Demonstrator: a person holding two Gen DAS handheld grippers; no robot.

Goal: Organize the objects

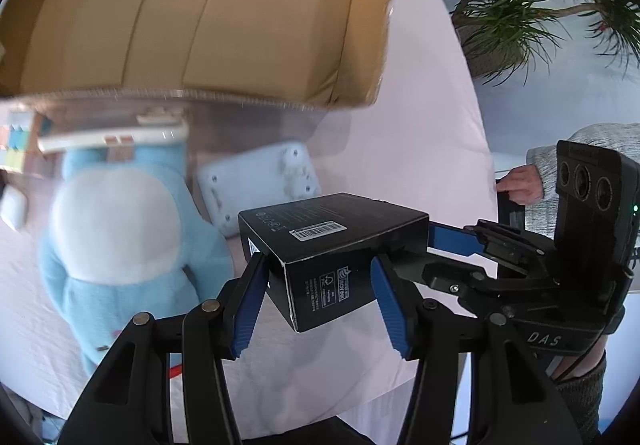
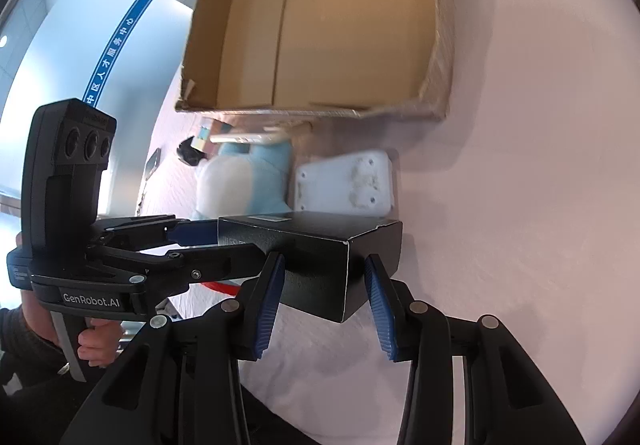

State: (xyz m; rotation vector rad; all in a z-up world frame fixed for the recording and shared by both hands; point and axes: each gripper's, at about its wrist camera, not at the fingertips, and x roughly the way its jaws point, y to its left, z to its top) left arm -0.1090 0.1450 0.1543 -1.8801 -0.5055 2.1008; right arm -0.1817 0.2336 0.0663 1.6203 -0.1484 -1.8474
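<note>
A black carton [image 1: 332,241] with a barcode label hangs just above the white cloth, carried by both grippers. My left gripper [image 1: 320,261] is shut on its near corner, a blue pad pressing on each side. The right gripper [image 1: 460,245] comes in from the right in the left wrist view and holds the carton's far end. In the right wrist view my right gripper [image 2: 325,259] is clamped on the black carton [image 2: 312,245], while the left gripper [image 2: 188,235] reaches in from the left. An open cardboard box [image 1: 200,13] [image 2: 320,25] stands behind the carton, its inside bare.
A blue and white plush toy [image 1: 120,229] [image 2: 240,181] and a white plastic device [image 1: 260,181] [image 2: 344,181] lie on the cloth [image 2: 520,205] in front of the cardboard box. Coloured blocks [image 1: 20,145] sit at the left. A potted plant [image 1: 540,5] stands at the right. A person's hand [image 2: 96,341] grips the handle.
</note>
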